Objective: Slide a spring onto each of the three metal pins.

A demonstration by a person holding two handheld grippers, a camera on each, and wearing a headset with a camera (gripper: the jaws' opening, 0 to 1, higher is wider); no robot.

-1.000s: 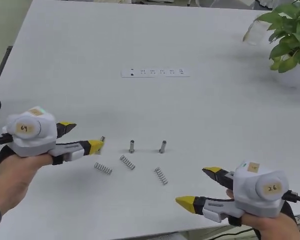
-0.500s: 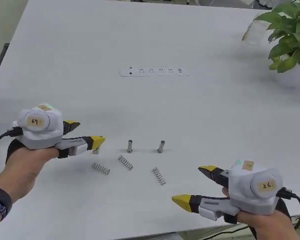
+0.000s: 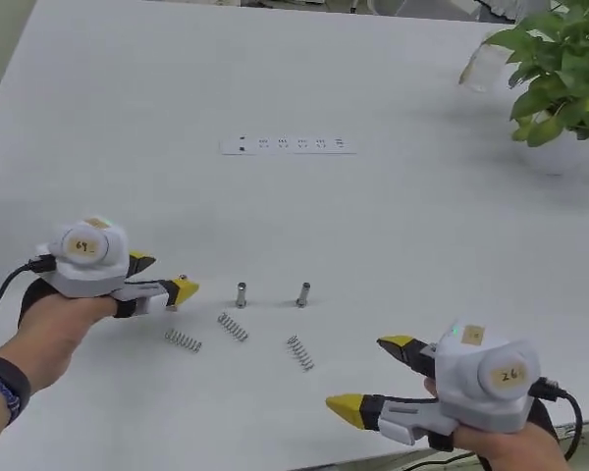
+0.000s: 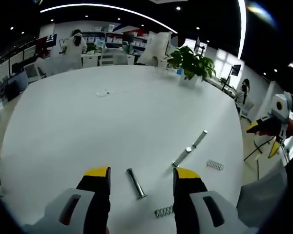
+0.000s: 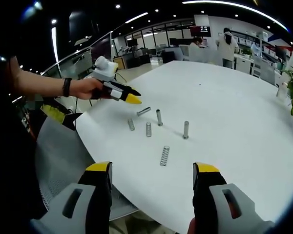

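The left gripper (image 4: pixel 141 175) has its fingers (image 4: pixel 97 174) spread and grasps nothing. The first pin (image 4: pixel 136 183) sits in the gap between them and touches neither side. The right gripper (image 5: pixel 152 169) is likewise released and empty. It hangs over the near edge of the bench (image 3: pixel 275 78), with the closest spring (image 5: pixel 164 155) lying just ahead of its fingers.

Beyond the first pin, the middle pin (image 3: pixel 240 293) and the third pin (image 3: pixel 303 293) stand upright in a row along the near edge. The second spring (image 3: pixel 233 327) and the third spring (image 3: pixel 183 340) lie loose on the bench, a little closer to that edge than the pins. No pin carries a spring, so the task looks barely begun. A power strip (image 3: pixel 290 145) lies toward the middle of the bench, and a plant (image 3: pixel 560 59) stands at the far right corner, both well apart from the work.

The first pin is the main worry. In the right gripper view it looks tilted while the other two stand straight, and I cannot tell whether it is upright. If the fingers clench off-centre, it could tip or roll away. A sideways drift of the left gripper could also knock the middle pin.

The springs are thin and round, so a pinch across the coils may squirt one out or crush it. They lie close enough to the near edge that a flicked spring could go off the bench.
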